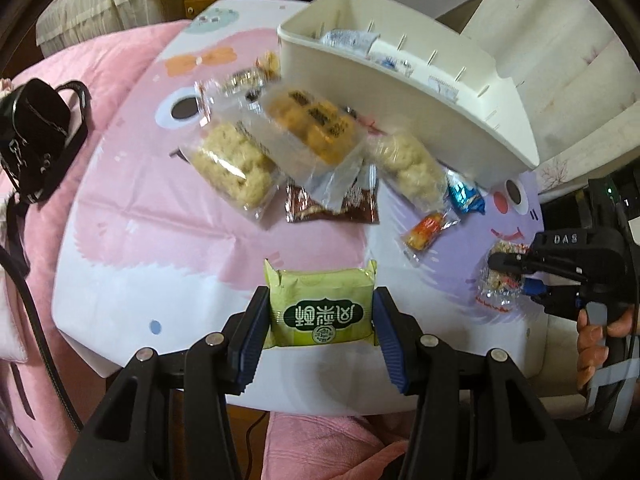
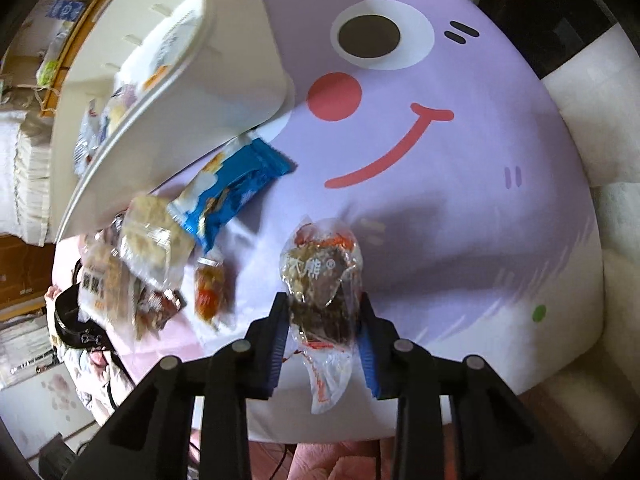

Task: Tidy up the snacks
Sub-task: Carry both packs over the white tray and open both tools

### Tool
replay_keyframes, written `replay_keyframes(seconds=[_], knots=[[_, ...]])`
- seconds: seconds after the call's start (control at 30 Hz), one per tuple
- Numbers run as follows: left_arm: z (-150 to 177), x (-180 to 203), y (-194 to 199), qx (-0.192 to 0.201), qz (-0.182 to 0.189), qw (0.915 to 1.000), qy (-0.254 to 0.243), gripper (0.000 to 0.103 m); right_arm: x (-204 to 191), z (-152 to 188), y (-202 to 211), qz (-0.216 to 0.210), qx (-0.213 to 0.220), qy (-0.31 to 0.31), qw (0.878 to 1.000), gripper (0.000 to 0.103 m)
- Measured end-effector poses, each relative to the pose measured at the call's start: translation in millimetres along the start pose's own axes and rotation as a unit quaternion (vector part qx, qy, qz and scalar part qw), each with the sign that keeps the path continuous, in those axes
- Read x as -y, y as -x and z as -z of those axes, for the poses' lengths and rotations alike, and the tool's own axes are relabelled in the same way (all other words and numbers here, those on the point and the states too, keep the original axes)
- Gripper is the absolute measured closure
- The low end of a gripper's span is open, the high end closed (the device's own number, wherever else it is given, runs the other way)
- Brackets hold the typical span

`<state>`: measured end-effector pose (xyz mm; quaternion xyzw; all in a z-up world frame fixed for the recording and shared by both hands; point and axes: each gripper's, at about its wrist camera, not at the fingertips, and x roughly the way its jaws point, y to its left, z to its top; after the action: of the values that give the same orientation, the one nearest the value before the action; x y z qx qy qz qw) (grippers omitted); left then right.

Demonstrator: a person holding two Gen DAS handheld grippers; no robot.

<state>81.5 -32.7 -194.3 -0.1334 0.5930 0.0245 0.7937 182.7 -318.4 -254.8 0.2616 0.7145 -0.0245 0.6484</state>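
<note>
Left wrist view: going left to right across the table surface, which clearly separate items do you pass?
Black bag → pale rice-cracker pack → green packet in the left gripper → small orange candy → blue wrapper → clear-wrapped snack in the right gripper.

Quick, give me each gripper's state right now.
Left gripper: closed on the green snack pack.
Right gripper: closed on the clear-wrapped snack.

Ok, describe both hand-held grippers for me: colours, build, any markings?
Both are black plastic with silver pivot bolts and ribbed blue pads. The right hand-held gripper carries raised "DAS" lettering and a grey trigger; the left hand-held gripper shows matching linkage arms.
</note>
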Motion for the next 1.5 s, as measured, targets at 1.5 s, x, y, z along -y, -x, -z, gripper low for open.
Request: replay_keyframes(seconds=[1.5], knots=[[-219,93,41,0.094,0.085,0.9675,-0.219,0.051,-86,-43,124,-0.068,0.248,0.106,0.961,0.070]])
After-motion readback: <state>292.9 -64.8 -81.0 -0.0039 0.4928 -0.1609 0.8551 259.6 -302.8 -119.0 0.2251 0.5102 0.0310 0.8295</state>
